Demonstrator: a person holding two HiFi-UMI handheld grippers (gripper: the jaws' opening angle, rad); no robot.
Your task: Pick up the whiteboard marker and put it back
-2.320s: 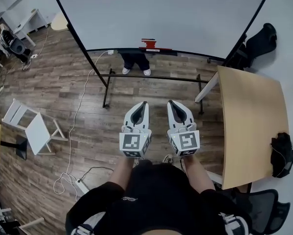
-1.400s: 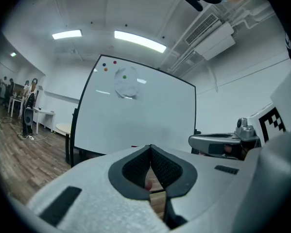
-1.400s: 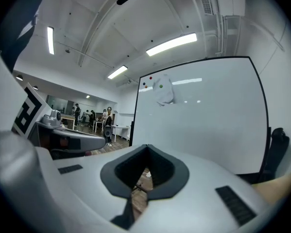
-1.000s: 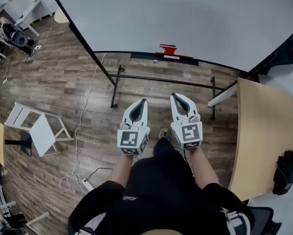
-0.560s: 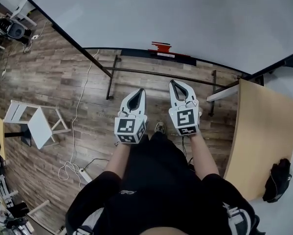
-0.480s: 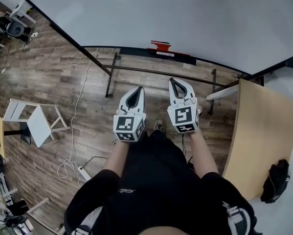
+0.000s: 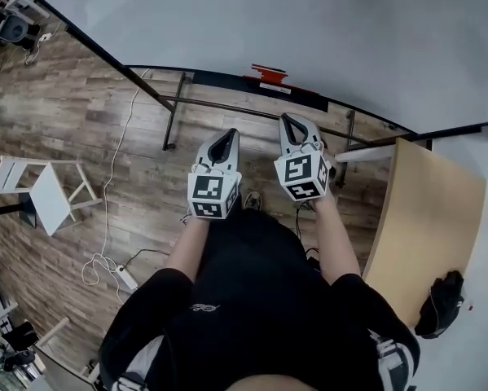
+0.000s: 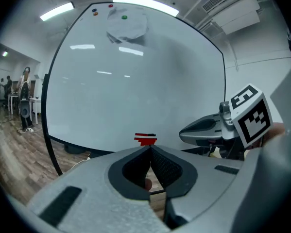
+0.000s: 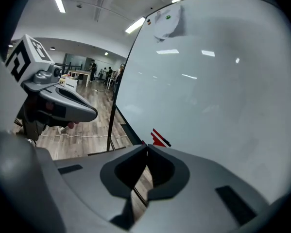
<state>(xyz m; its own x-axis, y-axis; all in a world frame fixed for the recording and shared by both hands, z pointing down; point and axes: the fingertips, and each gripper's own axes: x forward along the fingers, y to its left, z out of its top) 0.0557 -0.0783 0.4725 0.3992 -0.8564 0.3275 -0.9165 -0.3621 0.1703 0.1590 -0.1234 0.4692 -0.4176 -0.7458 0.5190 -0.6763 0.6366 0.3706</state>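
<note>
The whiteboard marker (image 7: 269, 73) shows only as a thin red shape on the tray (image 7: 219, 78) along the whiteboard's (image 7: 325, 23) lower edge. It lies far ahead of both jaws and well apart from them. The left gripper (image 7: 226, 136) and the right gripper (image 7: 290, 120) are side by side over the wooden floor (image 7: 105, 129). Each has its jaws clenched tip to tip on nothing.

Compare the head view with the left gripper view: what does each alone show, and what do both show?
Head view only: the person's black top, a tan table with a black bag, a white chair. Left gripper view only: ceiling lights, magnets and paper at the top of the whiteboard. Both: the whiteboard, the red item on its ledge, the right gripper, wood floor.
</note>
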